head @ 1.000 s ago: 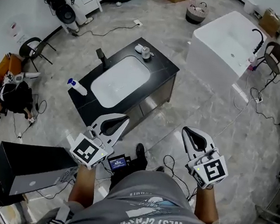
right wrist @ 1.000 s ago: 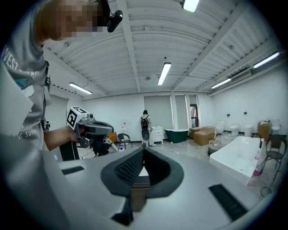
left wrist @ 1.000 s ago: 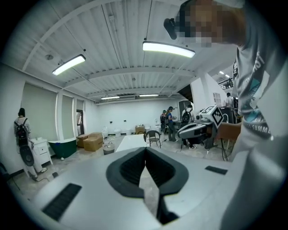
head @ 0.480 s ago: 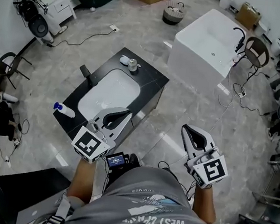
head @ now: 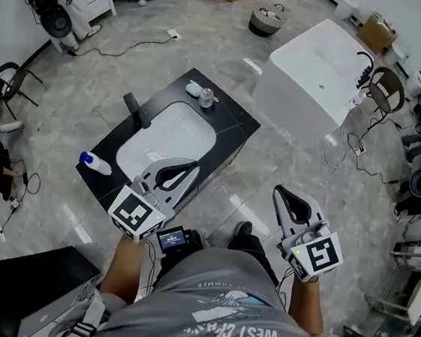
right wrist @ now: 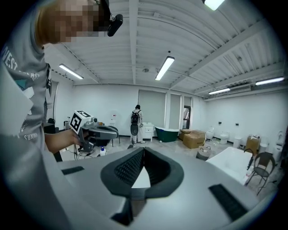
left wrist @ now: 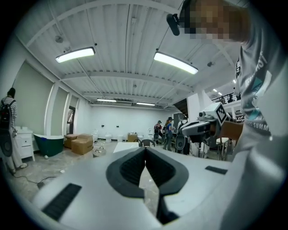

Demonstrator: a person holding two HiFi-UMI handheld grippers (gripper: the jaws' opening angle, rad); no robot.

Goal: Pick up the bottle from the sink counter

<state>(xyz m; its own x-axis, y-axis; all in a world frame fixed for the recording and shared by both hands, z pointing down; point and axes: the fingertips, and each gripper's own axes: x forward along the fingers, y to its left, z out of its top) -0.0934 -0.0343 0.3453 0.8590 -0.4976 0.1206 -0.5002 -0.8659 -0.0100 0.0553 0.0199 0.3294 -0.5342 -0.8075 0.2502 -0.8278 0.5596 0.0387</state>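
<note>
Both our left gripper [head: 193,165] and right gripper [head: 277,191] are clamped closed and empty. We'd open the left before reaching the bottle [head: 95,163] at the sink counter [head: 234,125] edge.

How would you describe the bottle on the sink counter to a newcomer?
Find the black counter with the white basin mid-floor. The bottle sits alone at its left end: white with a blue cap, unlike the black tap beside the basin.
</note>
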